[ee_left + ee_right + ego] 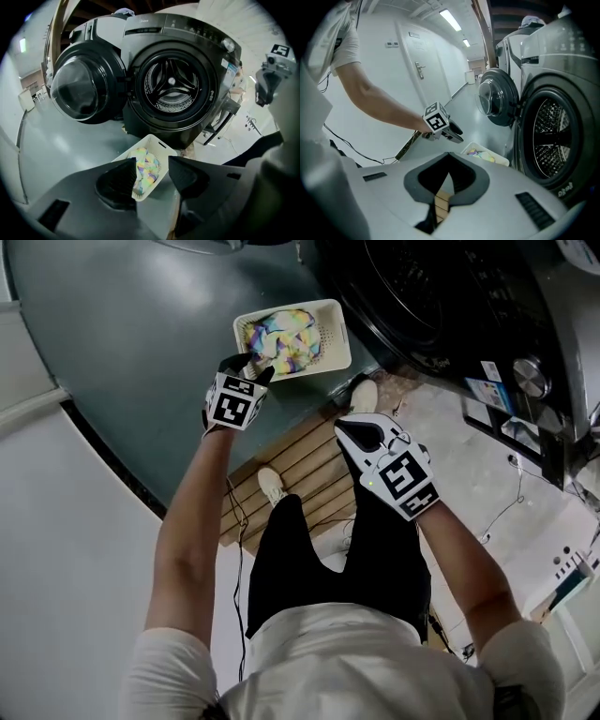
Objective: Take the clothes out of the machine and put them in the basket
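At the far left, the round door [77,89] of the washing machine hangs swung open, a domed glass bowl in a thick glossy black ring, above a smooth, matt grey-green floor [112,324]. The left gripper [248,369], with its checkered marker cube and ribbed black pads, hangs over the near corner of the basket with its jaws spread apart and nothing between them. Just past it, the rectangular white plastic basket [330,338], with rounded corners and perforated walls, sits on the floor and holds the clothes [281,334], a soft crumpled heap in pastel yellow, pink, blue and violet. Beside the basket lies a slatted board of pale wood [300,460], on which the person stands. The right gripper [449,155] is held above these slats, its jaws pressed together at the tips and gripping nothing. At the right stands the dark, glossy front-loading washing machine [220,79], whose perforated steel drum [172,86] with three ribs looks bare.
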Motion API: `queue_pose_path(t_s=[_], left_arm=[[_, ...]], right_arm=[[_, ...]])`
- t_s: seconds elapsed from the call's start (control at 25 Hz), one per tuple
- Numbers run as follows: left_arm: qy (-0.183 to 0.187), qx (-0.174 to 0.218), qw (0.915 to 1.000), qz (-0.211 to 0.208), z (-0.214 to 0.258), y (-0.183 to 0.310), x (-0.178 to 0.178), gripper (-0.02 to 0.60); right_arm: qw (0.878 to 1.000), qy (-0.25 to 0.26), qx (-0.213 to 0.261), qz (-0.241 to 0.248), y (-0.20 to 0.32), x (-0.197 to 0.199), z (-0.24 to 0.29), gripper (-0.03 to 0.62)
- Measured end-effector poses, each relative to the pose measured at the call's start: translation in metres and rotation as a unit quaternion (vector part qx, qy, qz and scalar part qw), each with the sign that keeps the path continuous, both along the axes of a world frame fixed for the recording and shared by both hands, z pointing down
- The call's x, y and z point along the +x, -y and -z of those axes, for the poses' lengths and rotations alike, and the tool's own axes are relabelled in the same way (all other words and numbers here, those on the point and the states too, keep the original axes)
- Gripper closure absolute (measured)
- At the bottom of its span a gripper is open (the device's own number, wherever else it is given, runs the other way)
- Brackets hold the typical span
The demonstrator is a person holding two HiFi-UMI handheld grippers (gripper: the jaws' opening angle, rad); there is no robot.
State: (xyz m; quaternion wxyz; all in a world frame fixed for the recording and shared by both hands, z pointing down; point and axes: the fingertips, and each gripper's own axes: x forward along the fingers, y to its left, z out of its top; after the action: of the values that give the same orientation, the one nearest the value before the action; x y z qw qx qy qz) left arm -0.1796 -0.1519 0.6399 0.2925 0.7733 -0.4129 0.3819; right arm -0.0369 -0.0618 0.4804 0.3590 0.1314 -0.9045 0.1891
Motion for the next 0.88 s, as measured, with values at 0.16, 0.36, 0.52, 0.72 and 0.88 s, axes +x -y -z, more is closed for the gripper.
queue_pose_path(t_s=[0.16, 0.36, 0.52, 0.72, 0.88], left_arm=[[-0.035, 0.014, 0.9990, 0.025, 0.057, -0.028, -0.012, 0.373], [-0.066, 0.034, 0.9962, 0.045, 0.131, -0.072, -0.028, 0.380], [-0.083, 0.070, 0.9932, 0.041, 0.194, -0.099, -0.034, 0.413], [-0.107, 0.110, 0.9875, 0.036, 0.266, -0.134, -0.032, 0.470], [-0.123, 0.137, 0.9823, 0.033, 0.318, -0.166, -0.031, 0.523]], right_arm=[[1.000, 0.005, 0.006, -0.015, -0.020, -0.008, 0.025, 0.589], [0.999, 0.016, 0.020, -0.025, -0.046, -0.024, 0.066, 0.589], [0.998, 0.033, 0.035, -0.036, -0.059, -0.038, 0.102, 0.589], [0.997, 0.046, 0.058, -0.034, -0.080, -0.048, 0.146, 0.589], [0.994, 0.057, 0.080, -0.044, -0.091, -0.052, 0.182, 0.589]])
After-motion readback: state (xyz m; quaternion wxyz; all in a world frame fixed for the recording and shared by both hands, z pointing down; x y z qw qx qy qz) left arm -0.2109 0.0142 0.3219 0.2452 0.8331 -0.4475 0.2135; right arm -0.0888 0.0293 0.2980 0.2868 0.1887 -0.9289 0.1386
